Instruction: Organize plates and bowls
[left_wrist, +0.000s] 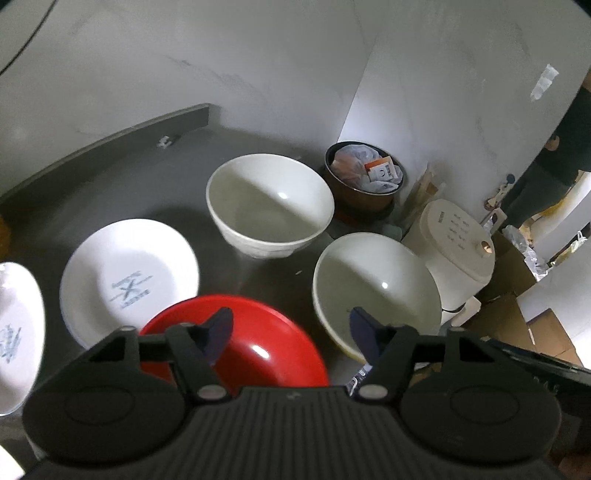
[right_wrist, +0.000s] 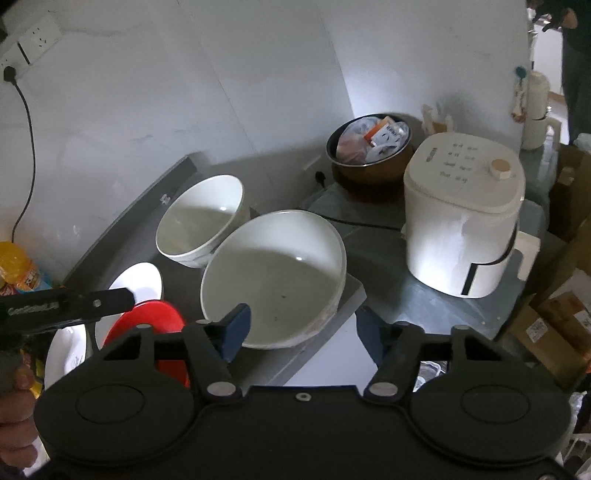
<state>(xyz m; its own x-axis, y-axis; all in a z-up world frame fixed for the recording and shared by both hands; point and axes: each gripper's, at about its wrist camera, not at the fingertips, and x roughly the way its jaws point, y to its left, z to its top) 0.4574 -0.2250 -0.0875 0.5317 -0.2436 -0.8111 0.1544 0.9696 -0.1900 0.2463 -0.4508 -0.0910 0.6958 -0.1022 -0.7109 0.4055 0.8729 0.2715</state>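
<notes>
On the grey counter (left_wrist: 110, 173) stand two white bowls: a deep one (left_wrist: 269, 206) at the back and a wider one (left_wrist: 373, 291) near the right edge. A red plate (left_wrist: 255, 343) lies in front, a white printed plate (left_wrist: 129, 277) to its left, and another white plate (left_wrist: 16, 332) at the far left. My left gripper (left_wrist: 291, 330) hovers open above the red plate's right side. My right gripper (right_wrist: 303, 325) is open over the near rim of the wide white bowl (right_wrist: 273, 277). The deep bowl (right_wrist: 199, 221) and red plate (right_wrist: 147, 325) lie further left in the right wrist view.
A white cooker (right_wrist: 465, 214) stands on a lower surface to the right, with a brown pot of packets (right_wrist: 369, 147) behind it. Wall sockets and a black cable (right_wrist: 26, 110) are at left, near a yellow bottle (right_wrist: 18, 269). Cardboard boxes (right_wrist: 561, 325) lie on the right. A person (left_wrist: 546, 177) stands in the background.
</notes>
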